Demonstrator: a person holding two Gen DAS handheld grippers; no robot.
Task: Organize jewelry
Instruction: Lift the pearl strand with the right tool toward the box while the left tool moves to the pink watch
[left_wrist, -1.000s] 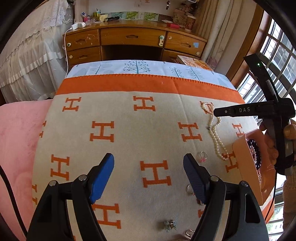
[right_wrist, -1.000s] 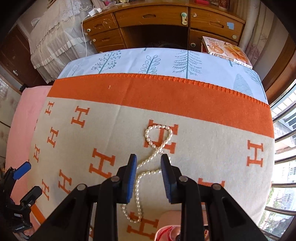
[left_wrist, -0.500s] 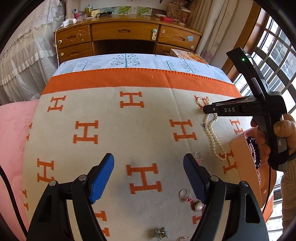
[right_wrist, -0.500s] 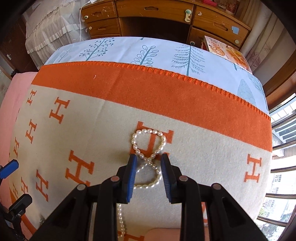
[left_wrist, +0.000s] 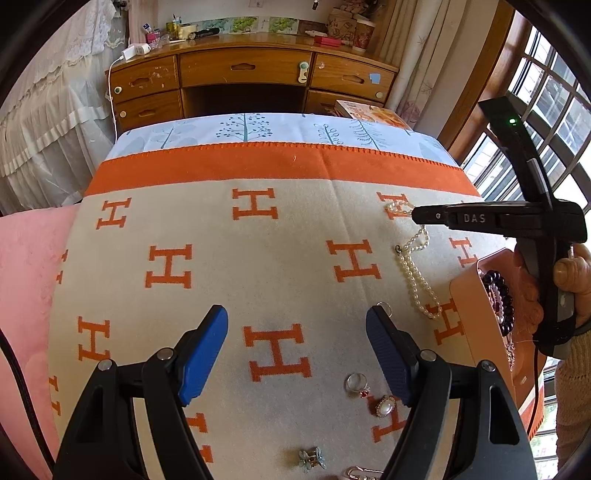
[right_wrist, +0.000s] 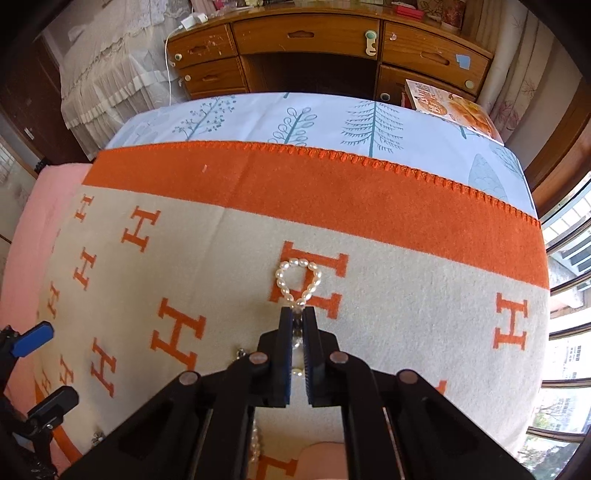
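Observation:
A white pearl necklace (right_wrist: 298, 276) lies on the cream blanket with orange H letters (right_wrist: 221, 280). My right gripper (right_wrist: 296, 314) is shut on the necklace just below its far loop, and pearls show between the pads. In the left wrist view the same necklace (left_wrist: 416, 280) trails toward an orange jewelry box (left_wrist: 469, 314) that holds dark bead bracelets (left_wrist: 499, 295). My left gripper (left_wrist: 297, 328) hangs open above the blanket with nothing between its fingers. A ring with a red stone (left_wrist: 357, 383), an oval pearl ring (left_wrist: 385, 405), a flower brooch (left_wrist: 312, 459) and a silver ring (left_wrist: 382, 306) lie near it.
A wooden desk with drawers (left_wrist: 251, 79) stands beyond the bed. A book (right_wrist: 456, 107) lies at the far right corner of the tree-print sheet (right_wrist: 314, 122). A pink cover (left_wrist: 26, 280) lies at the left, windows (left_wrist: 554, 122) at the right. A person's hand (left_wrist: 570, 280) holds the right gripper.
My right gripper slid along the necklace toward its far loop, then closed on the strand. The loop has been squeezed narrower. My left gripper tilted a little, showing more rings below.

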